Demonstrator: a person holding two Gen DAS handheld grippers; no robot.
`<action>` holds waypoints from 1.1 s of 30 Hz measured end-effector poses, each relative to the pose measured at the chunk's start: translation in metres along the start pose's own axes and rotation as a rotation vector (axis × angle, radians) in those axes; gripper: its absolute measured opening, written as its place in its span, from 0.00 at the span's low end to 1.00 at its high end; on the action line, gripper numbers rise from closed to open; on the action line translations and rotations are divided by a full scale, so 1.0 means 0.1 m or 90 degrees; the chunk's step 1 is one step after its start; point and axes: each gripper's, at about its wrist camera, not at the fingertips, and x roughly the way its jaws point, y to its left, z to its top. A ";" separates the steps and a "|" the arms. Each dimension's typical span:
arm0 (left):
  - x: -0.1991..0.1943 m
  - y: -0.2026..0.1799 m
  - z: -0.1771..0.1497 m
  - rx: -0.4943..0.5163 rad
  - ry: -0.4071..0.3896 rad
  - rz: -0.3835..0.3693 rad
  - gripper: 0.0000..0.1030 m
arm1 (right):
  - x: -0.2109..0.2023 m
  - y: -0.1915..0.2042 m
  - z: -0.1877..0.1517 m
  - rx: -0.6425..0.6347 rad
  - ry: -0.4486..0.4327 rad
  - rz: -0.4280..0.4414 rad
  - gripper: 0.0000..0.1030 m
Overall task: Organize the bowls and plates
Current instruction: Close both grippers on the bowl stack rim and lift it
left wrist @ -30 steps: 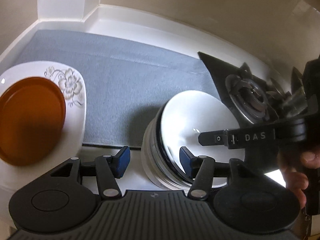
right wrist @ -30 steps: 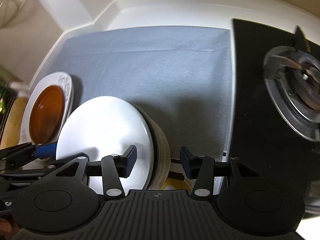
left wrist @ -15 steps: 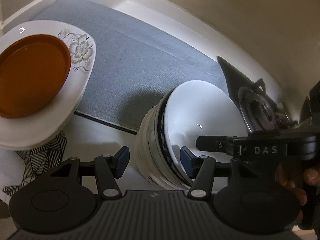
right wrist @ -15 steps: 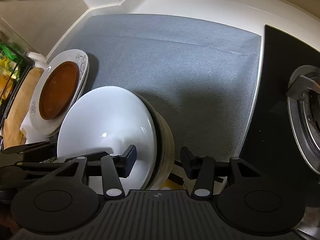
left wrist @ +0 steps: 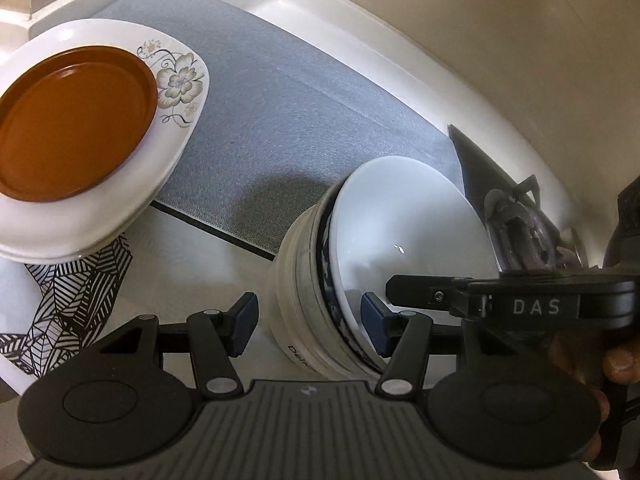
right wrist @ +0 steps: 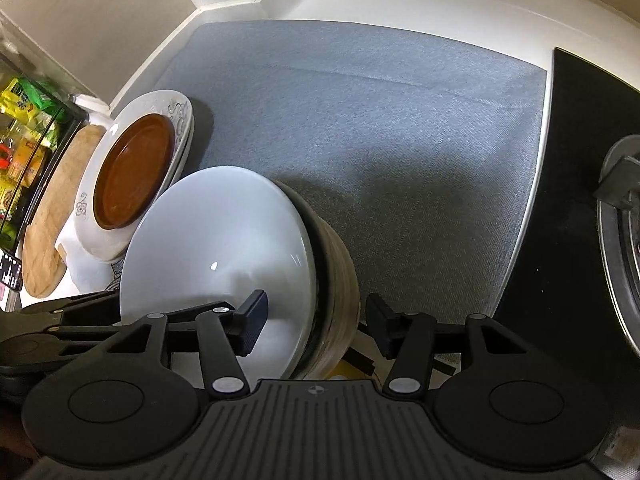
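Bowls: a nested stack of bowls (left wrist: 320, 304), white bowl (left wrist: 404, 232) innermost, a blue-patterned one and cream outer ones around it; the stack is tipped on edge at the front of the tabletop (left wrist: 200, 256), beside the near edge of the grey mat (left wrist: 288, 120).
Left gripper (left wrist: 310, 322): its jaws straddle the stack's rim, one finger outside the cream wall, the other inside the white bowl; whether the pads press I cannot tell, since a gap shows on the outer side.
Right gripper (right wrist: 316, 320): its jaws have just been opening; they straddle the opposite rim, 1 finger inside the white bowl, 1 outside, a clear gap on the outer side, so released.
Plates: a brown plate (left wrist: 68, 124) lies on a white flowered plate (left wrist: 176, 92), well apart to the left of the bowls, overhanging a patterned cloth (left wrist: 72, 292).
Stove: a black hob with a burner (right wrist: 624, 240) lies right of the mat.
Risk 1: with neither grip firm, the tilted stack could roll or drop flat and chip.
Risk 2: lifting by 1 rim may let the inner bowls slide out.
Risk 3: a wide swing could knock the plates.
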 end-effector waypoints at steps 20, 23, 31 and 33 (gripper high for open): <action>-0.01 -0.08 -0.01 -0.008 -0.004 0.005 0.49 | 0.00 -0.05 -0.03 -0.012 -0.006 0.019 0.54; -0.03 -0.02 0.01 -0.033 -0.010 0.002 0.46 | -0.02 -0.07 -0.02 -0.011 -0.012 0.016 0.54; -0.01 0.14 0.07 -0.107 -0.004 -0.022 0.43 | -0.01 -0.11 0.00 0.002 -0.011 0.034 0.54; -0.02 0.12 0.07 -0.100 -0.007 -0.015 0.42 | 0.00 -0.14 -0.01 0.013 -0.011 0.050 0.49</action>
